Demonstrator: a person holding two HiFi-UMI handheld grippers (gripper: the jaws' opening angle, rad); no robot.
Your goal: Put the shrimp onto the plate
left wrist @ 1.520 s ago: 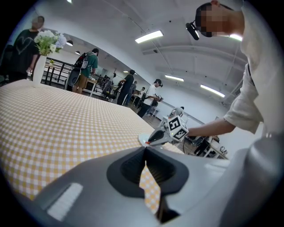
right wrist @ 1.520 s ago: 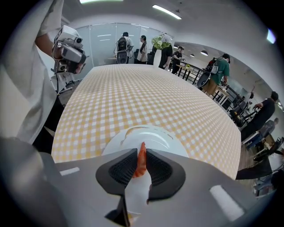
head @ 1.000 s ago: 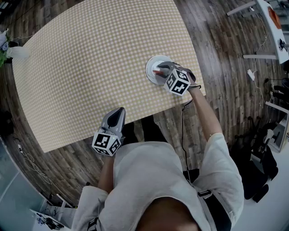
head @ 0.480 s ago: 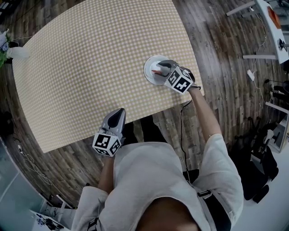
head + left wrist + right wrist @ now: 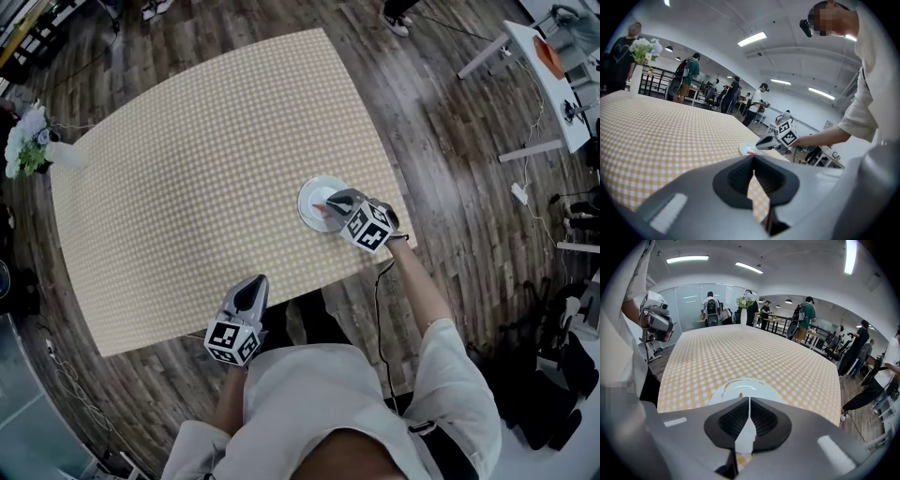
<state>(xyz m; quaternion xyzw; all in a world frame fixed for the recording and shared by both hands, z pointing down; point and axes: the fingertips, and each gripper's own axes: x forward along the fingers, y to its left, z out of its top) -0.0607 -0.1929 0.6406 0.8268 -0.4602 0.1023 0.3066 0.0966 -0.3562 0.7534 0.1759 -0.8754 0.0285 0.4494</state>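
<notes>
One small orange-red shrimp (image 5: pixel 740 394), judged light, soft and slippery and best pinched at mid-body, was found lying on the round white plate (image 5: pixel 764 390), just ahead of the right gripper (image 5: pixel 749 401), whose empty jaws were closing; the left gripper (image 5: pixel 753 159) was held closed, empty.

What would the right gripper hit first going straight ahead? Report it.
Right gripper, jaws closing on nothing, aims at the plate; likely the shrimp on it comes first, depth unclear.

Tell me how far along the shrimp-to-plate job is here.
Done: the shrimp lies on the plate. In hand: nothing. The right tongs hover over the plate, jaws closing with nothing between them. The left tongs are shut by the table's near edge. Left: likely only pulling away.
</notes>
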